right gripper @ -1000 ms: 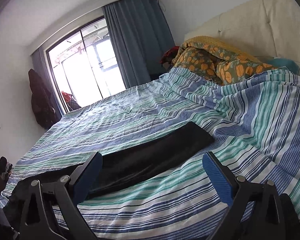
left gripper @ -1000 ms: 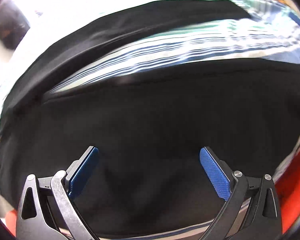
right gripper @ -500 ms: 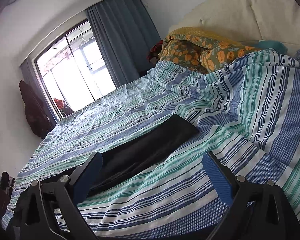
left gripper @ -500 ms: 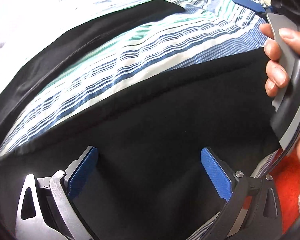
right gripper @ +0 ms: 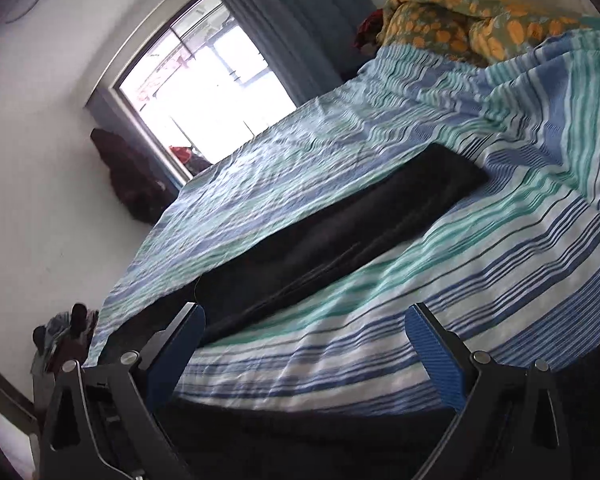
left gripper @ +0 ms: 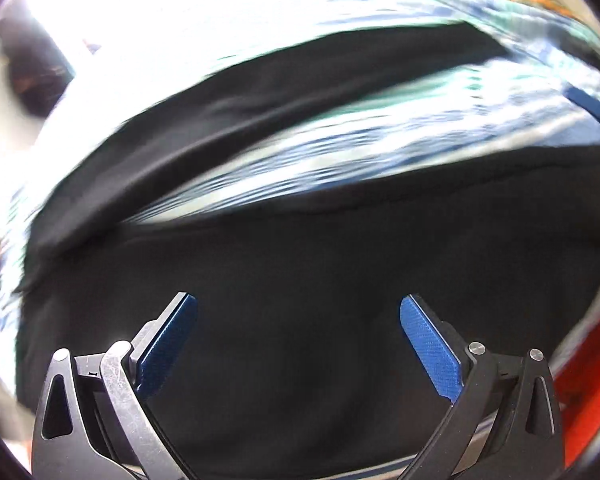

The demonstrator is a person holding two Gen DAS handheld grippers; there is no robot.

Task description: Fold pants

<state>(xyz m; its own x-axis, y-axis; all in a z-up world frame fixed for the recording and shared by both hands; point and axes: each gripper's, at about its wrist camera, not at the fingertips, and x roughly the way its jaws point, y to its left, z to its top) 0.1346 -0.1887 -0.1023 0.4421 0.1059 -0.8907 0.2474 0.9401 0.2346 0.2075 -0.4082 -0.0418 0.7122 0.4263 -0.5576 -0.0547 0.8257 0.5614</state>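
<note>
Left gripper [left gripper: 298, 304] low over black pants [left gripper: 300, 272], fingers spread, empty. Right gripper [right gripper: 304, 312] tilted, spread, empty, aimed at 12 o'clock; pant leg [right gripper: 340, 236] across striped bedsheet [right gripper: 480, 264] toward 1 o'clock.

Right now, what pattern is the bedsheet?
Blue, teal and white stripes on the bedsheet, clearest in the right wrist view.

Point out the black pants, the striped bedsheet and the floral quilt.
black pants [left gripper: 320, 280]: left wrist view, broad near panel.
striped bedsheet [right gripper: 480, 280]: right wrist view, bare stretch beside the pants.
floral quilt [right gripper: 460, 20]: right wrist view, bunched top.
</note>
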